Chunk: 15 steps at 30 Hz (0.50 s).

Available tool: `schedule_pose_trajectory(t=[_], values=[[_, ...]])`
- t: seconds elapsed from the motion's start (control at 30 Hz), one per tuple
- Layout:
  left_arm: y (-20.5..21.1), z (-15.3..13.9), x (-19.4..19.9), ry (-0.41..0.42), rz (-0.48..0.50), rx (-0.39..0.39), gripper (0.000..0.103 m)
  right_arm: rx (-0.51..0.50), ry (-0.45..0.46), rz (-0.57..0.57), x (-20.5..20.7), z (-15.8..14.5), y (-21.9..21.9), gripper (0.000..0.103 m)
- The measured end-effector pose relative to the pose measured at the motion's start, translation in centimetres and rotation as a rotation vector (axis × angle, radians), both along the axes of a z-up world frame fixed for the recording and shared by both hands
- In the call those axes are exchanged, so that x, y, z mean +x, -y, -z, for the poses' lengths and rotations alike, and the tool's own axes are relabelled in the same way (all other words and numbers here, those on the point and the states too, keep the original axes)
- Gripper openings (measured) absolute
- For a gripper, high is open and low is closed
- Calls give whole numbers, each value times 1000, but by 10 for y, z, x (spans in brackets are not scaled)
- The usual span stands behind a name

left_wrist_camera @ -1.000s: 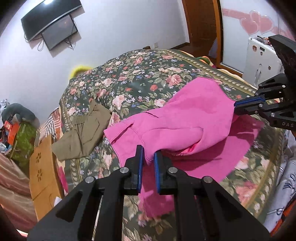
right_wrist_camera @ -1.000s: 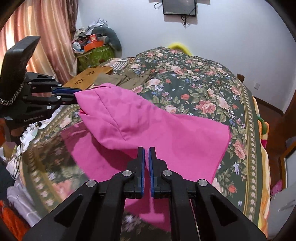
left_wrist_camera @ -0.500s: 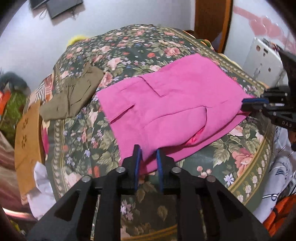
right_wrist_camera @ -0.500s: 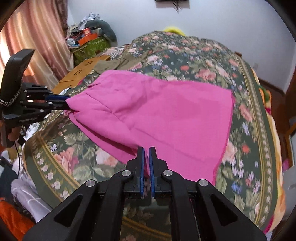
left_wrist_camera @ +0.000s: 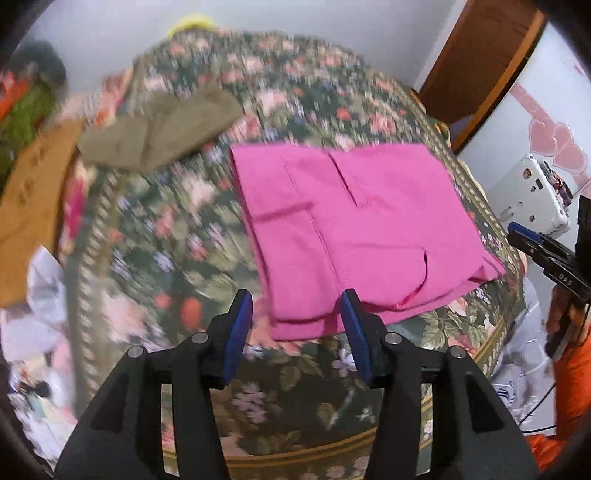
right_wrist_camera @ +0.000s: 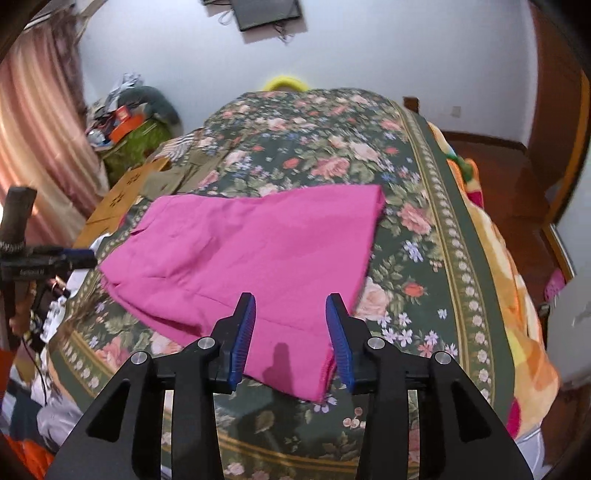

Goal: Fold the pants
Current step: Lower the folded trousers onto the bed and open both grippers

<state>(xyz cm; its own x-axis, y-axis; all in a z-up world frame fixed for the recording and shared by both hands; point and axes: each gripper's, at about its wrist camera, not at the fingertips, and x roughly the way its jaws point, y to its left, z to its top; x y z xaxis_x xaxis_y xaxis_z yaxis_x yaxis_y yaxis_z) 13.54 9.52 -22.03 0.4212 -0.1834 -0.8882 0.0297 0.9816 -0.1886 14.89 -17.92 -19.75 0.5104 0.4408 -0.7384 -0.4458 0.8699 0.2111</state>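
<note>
The left hand-held gripper point(left_wrist_camera: 295, 317) stands spread wide, its black angular arms ending in ribbed blue pads point(left_wrist_camera: 238, 325) that grip nothing; the near corner of the pink pants point(left_wrist_camera: 354, 236) lies between and just beyond them on the bed. The right hand-held gripper point(right_wrist_camera: 290, 326) is likewise spread wide and empty, its blue pads point(right_wrist_camera: 243, 332) hovering over the near hem of the same pants point(right_wrist_camera: 251, 258). The pants are a matte, woven magenta cloth folded into a flat, roughly rectangular stack, with layered edges showing at the near corner, a straight seam running lengthwise and a curved pocket opening near the right side. They rest on a bedspread point(left_wrist_camera: 303, 387) of dark green fabric printed with pink and red roses and bordered by a gold patterned band point(right_wrist_camera: 458, 258). On the far left of the bed lies a crumpled olive-khaki garment point(left_wrist_camera: 159, 133), well apart from the pink stack. Beside the bed's left edge sits a flat brown cardboard piece point(right_wrist_camera: 122, 192) with small cut-out patterns. Pink pleated curtains point(right_wrist_camera: 40, 140) hang at the left wall, and a dark flat screen point(right_wrist_camera: 266, 13) is mounted on the far white wall. The left view is blurred on its left side.
</note>
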Motion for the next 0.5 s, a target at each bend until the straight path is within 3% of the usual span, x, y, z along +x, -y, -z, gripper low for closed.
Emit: schedule_pose_trajectory(t=[0.07,0.17,0.23,0.4,0.5], values=[[5,10,3,-32,2,-18,41,1,-31,10,3,10,-1,36],[11,19,4,-43,-14,-18,38,-1,-68,7,3,24,-4,36],[12,18,2,-38,-12,-49,23,-9,-88,-3,0,34,-9,36],[22,10,-3,9,11,84,16,-77,-73,-37,-9,49,-19,36],[19,12,-4,12,8,115,15,-87,-87,-55,-8,47,-16,36]])
